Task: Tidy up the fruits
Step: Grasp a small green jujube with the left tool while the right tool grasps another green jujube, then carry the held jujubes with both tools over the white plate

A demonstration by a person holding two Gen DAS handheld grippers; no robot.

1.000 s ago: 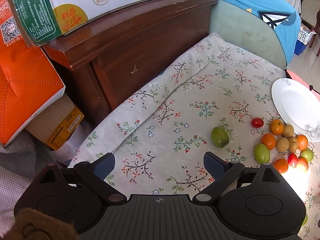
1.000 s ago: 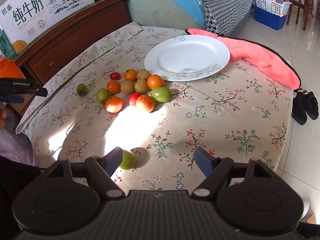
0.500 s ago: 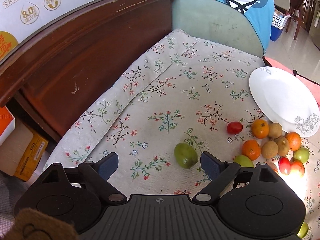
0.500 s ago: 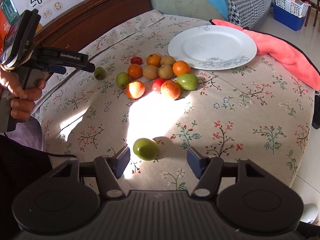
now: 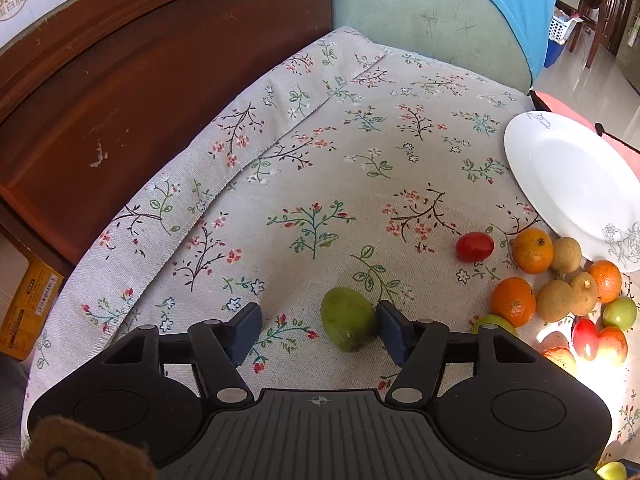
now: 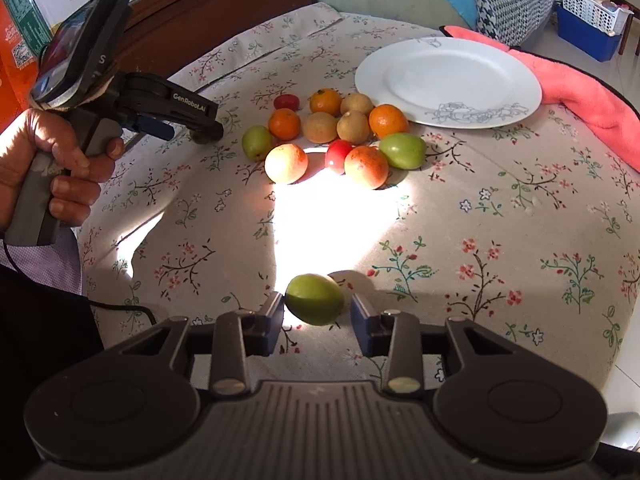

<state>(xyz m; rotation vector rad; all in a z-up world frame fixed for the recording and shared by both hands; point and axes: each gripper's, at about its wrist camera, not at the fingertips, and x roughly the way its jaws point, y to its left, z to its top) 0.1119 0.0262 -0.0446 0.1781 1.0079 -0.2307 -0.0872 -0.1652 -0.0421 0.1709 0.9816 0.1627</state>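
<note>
Two green fruits, one between each pair of my jaws. On my left gripper (image 5: pixel 318 332) the jaws have just been closing: one pad touches the green fruit (image 5: pixel 349 324), the other stands clear. My right gripper (image 6: pixel 316 322) has been closing too around its own green fruit (image 6: pixel 315 299); whether both pads press I cannot quite tell. Beyond, on the floral counter (image 6: pixel 500 216), the fruit pile (image 6: pixel 340 136) sits beside a white plate (image 6: pixel 448 80).
</note>
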